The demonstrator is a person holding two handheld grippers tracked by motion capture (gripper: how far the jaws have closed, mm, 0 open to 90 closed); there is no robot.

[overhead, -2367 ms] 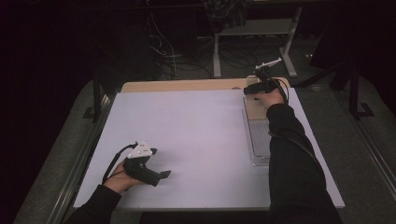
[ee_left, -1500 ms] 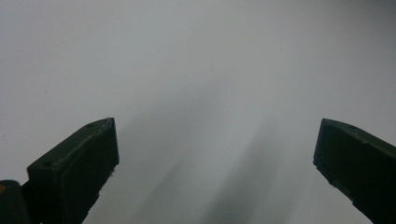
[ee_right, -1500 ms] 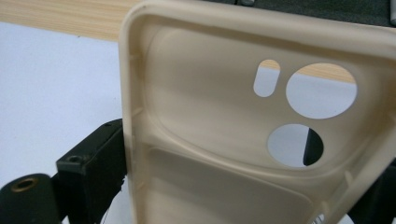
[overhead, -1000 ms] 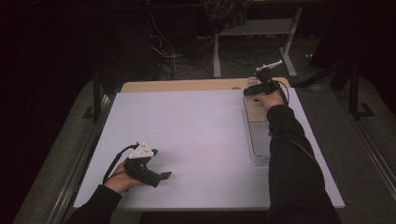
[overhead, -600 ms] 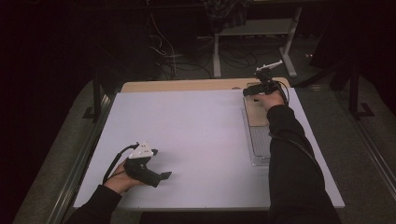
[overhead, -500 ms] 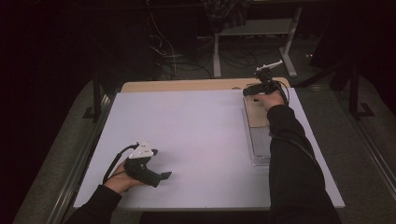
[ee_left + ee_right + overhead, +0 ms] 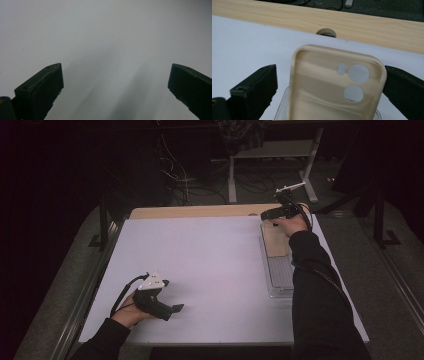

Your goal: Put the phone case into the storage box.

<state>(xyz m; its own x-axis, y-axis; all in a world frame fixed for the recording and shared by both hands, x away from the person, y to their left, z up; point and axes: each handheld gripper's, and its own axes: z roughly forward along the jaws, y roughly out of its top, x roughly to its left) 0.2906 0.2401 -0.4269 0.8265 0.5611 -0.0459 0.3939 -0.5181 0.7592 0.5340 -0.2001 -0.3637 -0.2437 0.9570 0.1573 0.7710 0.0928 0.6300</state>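
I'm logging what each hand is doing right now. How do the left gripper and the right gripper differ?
The left gripper sits near the table's front edge; the right gripper is stretched to the far right corner. The left gripper's jaws have bare white table between them; the right gripper's straddle a beige phone case, left jaw apart, right jaw at its edge. Both stand open.

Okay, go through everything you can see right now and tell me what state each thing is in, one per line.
left gripper: open, empty, low over the bare white table cover.
right gripper: open, one jaw on each side of the phone case, grip not closed.
phone case: beige, inside facing up, camera cutouts at its far end, lying on the clear tray.
clear tray: flat on the table's right side, near half bare.
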